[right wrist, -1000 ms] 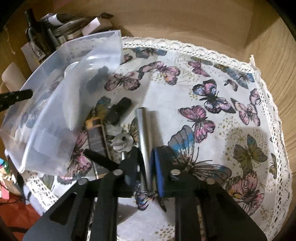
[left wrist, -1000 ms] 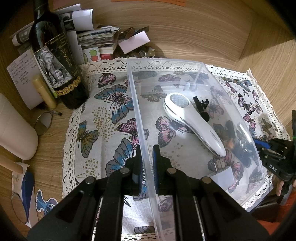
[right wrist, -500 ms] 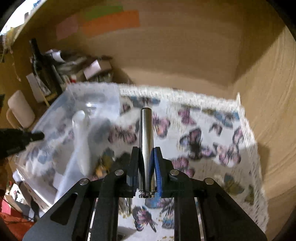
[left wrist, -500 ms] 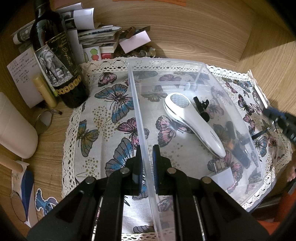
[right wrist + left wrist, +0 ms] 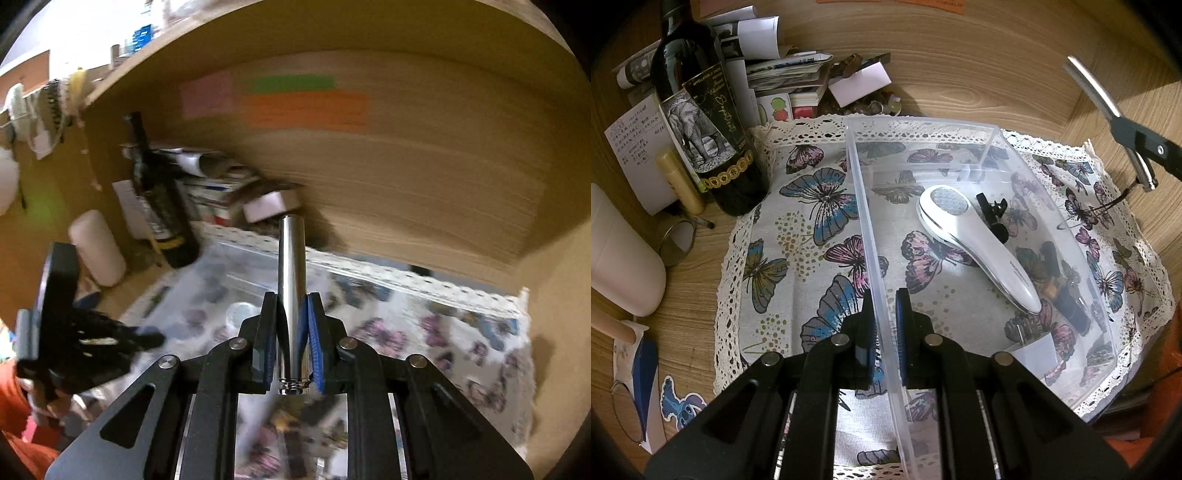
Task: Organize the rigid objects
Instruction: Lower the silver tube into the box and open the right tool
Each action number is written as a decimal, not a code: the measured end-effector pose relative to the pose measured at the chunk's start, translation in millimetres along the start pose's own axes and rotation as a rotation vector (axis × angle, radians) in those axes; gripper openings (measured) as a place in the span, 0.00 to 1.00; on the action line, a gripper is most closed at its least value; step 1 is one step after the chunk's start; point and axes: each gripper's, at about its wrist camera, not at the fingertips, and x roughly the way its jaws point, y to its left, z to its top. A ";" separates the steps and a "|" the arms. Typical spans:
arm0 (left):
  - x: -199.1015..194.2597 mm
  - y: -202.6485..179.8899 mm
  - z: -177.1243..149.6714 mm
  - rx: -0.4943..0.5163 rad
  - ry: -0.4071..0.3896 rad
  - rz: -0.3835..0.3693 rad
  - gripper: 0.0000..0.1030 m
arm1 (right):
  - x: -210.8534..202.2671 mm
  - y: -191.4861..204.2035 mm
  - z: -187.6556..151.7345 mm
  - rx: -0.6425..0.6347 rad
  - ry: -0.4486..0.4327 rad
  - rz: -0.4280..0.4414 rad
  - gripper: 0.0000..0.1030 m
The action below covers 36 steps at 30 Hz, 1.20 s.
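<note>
My left gripper [image 5: 884,317] is shut on the near left wall of a clear plastic box [image 5: 868,221] that stands on the butterfly cloth [image 5: 798,229]. Inside the box lie a white handheld device [image 5: 975,247], a black clip [image 5: 991,216] and a white card [image 5: 1036,349]. My right gripper [image 5: 293,325] is shut on a silver metal tube [image 5: 291,280] and holds it high in the air; in the left wrist view the tube [image 5: 1093,92] is above the cloth's right edge. Small dark items [image 5: 1071,306] lie beside the box on the right.
A dark wine bottle [image 5: 701,122] stands at the cloth's far left corner, with a paper pile [image 5: 798,74], a yellow stick [image 5: 679,182] and a white cylinder [image 5: 620,258] around it. Wooden walls [image 5: 960,66] close in at the back and right.
My right gripper took hold of the silver tube on the cloth and lifted it high, tilting upward. My left gripper has kept its hold on the box wall.
</note>
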 end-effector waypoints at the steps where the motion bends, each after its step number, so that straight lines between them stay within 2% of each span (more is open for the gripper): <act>1: 0.0 0.0 0.1 0.000 0.000 0.000 0.10 | 2.9 4.0 1.2 -0.005 0.005 0.018 0.14; 8: 0.3 -0.1 1.2 0.002 -0.001 -0.001 0.10 | 30.8 31.8 1.6 -0.049 0.071 0.091 0.14; 12: 0.5 -1.8 1.0 0.003 -0.002 0.001 0.10 | 53.4 41.6 -4.4 -0.057 0.150 0.129 0.14; 23: 0.9 -3.0 1.4 0.003 -0.005 -0.001 0.10 | 97.2 55.5 -31.1 -0.119 0.349 0.133 0.14; 29: 1.1 -2.9 1.5 0.004 -0.005 -0.001 0.10 | 100.3 55.2 -35.5 -0.130 0.367 0.123 0.14; 36: 1.0 -3.2 1.2 0.004 -0.006 0.000 0.10 | 91.6 53.1 -32.6 -0.128 0.331 0.106 0.14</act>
